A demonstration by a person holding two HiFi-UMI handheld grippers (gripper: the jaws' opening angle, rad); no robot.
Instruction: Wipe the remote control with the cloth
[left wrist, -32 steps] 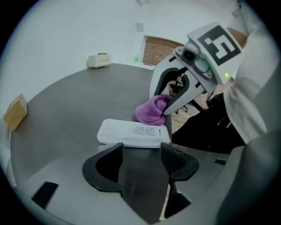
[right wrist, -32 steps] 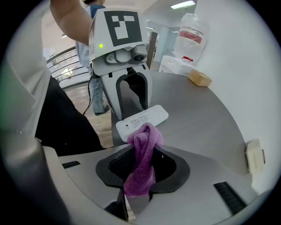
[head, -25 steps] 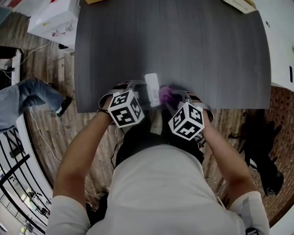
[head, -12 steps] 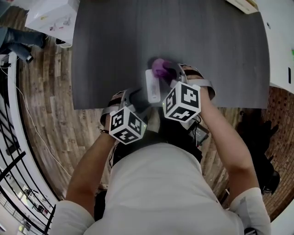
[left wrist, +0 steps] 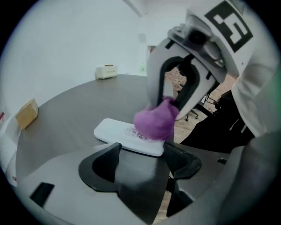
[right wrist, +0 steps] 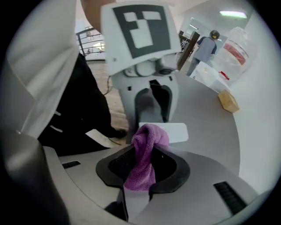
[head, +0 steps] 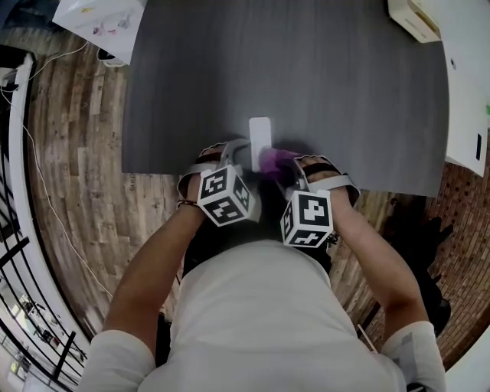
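Observation:
A white remote control [head: 260, 140] lies on the grey table [head: 344, 92] near its front edge. My left gripper [head: 233, 157] sits at the remote's near end. In the left gripper view its jaws [left wrist: 140, 151] are opening, with the end of the remote [left wrist: 125, 135] just ahead of their tips and no pad pressing on it. My right gripper [head: 295, 172] is shut on a bunched purple cloth [right wrist: 145, 162]. The cloth [left wrist: 156, 121] rests on the right side of the remote near its near end. In the right gripper view the remote [right wrist: 173, 132] shows beyond the cloth.
A cream device [head: 413, 19] stands at the table's far right corner, and a small cardboard box [left wrist: 26, 113] lies at the far left. A white box [head: 99, 19] sits on the wooden floor [head: 76, 153] to the left. A person [right wrist: 208, 44] stands far off.
My right gripper has drawn the purple cloth back from the remote's far end to its near end. My left gripper has come forward from the table's edge to the remote.

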